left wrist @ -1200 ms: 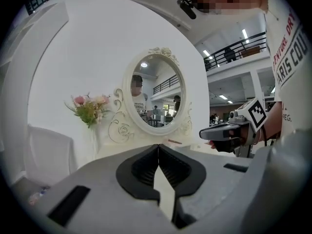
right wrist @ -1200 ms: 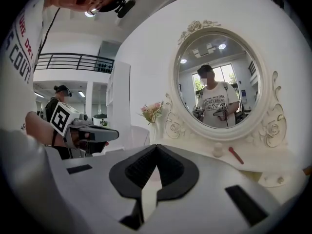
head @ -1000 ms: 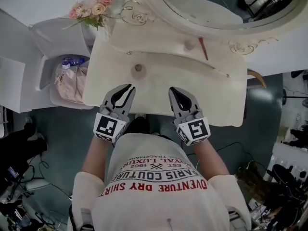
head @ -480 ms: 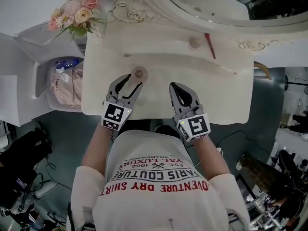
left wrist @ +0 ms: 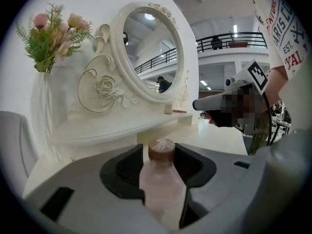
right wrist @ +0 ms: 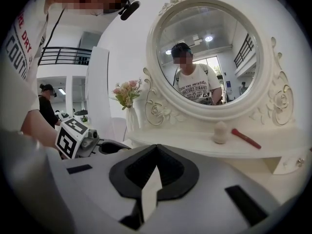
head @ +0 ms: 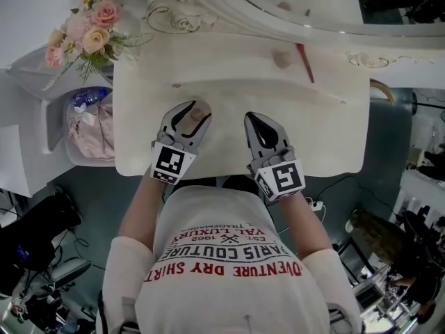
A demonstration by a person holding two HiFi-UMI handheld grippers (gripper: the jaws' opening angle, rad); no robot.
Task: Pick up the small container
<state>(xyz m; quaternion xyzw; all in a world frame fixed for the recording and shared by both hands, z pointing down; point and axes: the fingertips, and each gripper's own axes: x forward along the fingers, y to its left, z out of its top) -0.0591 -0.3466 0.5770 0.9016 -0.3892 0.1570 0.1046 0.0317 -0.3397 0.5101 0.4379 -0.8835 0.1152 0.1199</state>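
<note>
Head view looks steeply down on a white dressing table (head: pixel 327 131) that fills the middle of the frame. At its near part, left of centre, the left gripper (head: pixel 190 115) reaches over the top, and the small container (head: pixel 200 110) stands between its jaw tips. In the left gripper view, this pale pink bottle with a brown cap fills the narrow gap, and the dark pads (left wrist: pixel 124 172) lie against its body on both sides. Whether its base rests on the table top cannot be told.

Right of centre, the right gripper (head: pixel 259 125) hovers over the same surface, well apart from the container. Its jaws are drawn together to a thin slit with nothing between them.

On the raised shelf toward the upper right, a pale egg-shaped sponge (head: pixel 281 59) sits just beside a red brush (head: pixel 304 62). An oval mirror (head: pixel 278 12) runs along the top edge, and pink flowers (head: pixel 87 37) fill the upper left corner.
</note>
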